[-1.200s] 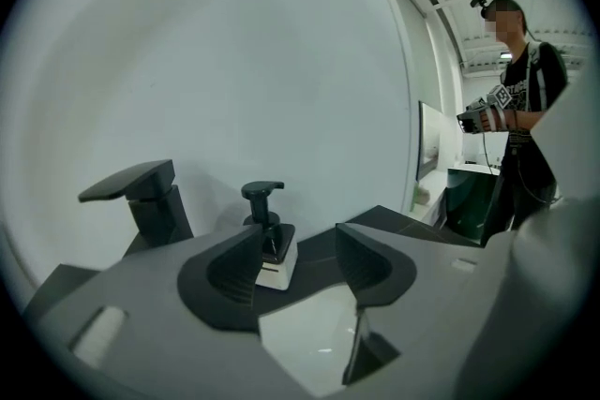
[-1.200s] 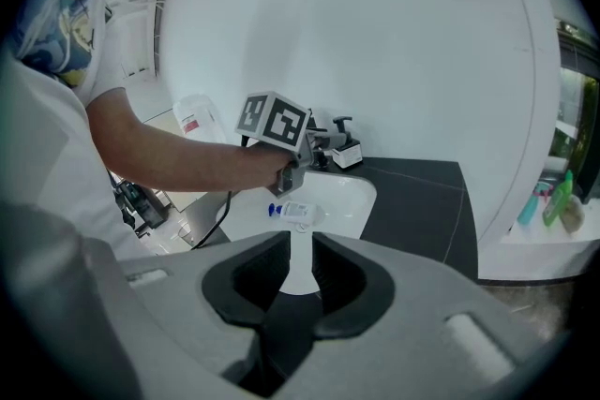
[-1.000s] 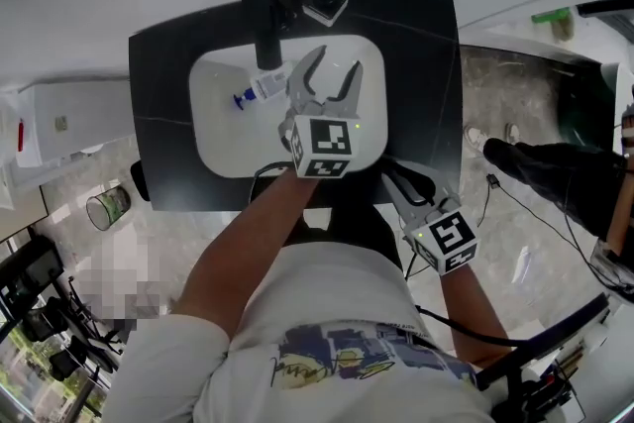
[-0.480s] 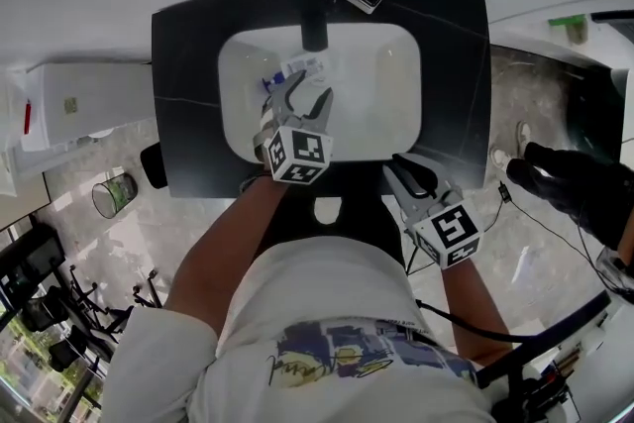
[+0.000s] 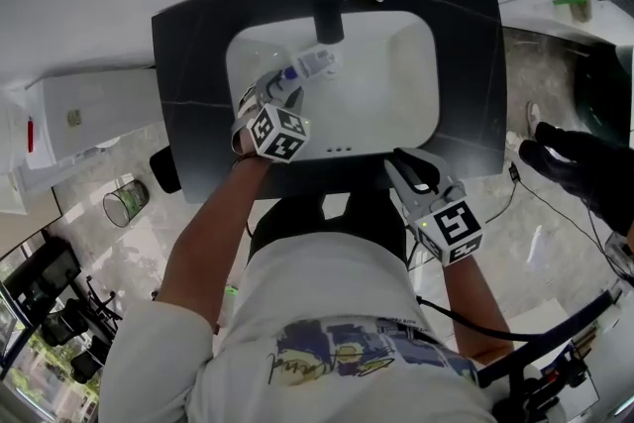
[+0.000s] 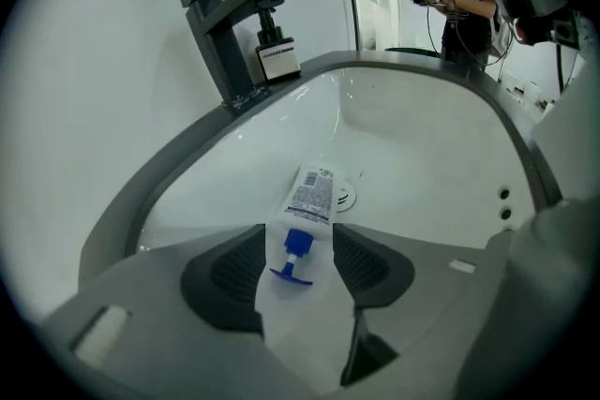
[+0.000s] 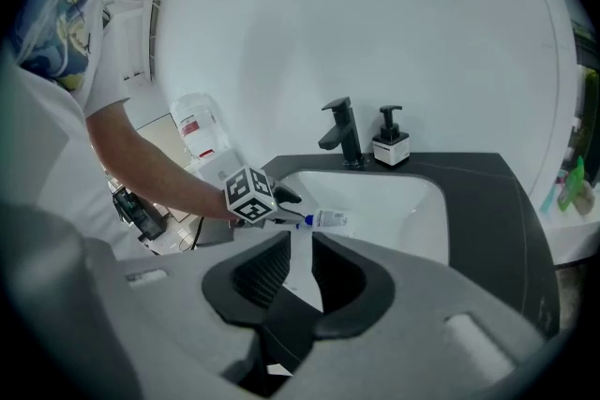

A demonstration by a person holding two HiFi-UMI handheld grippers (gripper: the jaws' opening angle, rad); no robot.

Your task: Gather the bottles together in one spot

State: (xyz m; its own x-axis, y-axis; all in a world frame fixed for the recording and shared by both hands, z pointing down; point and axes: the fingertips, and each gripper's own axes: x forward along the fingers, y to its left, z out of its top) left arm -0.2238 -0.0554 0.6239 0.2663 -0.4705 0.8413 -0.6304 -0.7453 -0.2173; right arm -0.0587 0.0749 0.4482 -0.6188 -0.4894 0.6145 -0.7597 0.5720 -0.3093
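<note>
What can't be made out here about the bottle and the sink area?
- Bottle label print: too small to read, left gripper view.
- Bottle's cap end, head view: partly hidden by the left gripper.
- Dispenser label: too small to read in every view.

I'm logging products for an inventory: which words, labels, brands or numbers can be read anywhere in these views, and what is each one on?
Nothing here is clear enough to quote.
bottle lying in the sink: label of fine print, too small to read.
soap dispenser beside the tap: white label with lines of print, blurred.
marker cubes: square patterns only, no words.
shirt: scrawled print, not legible.
</note>
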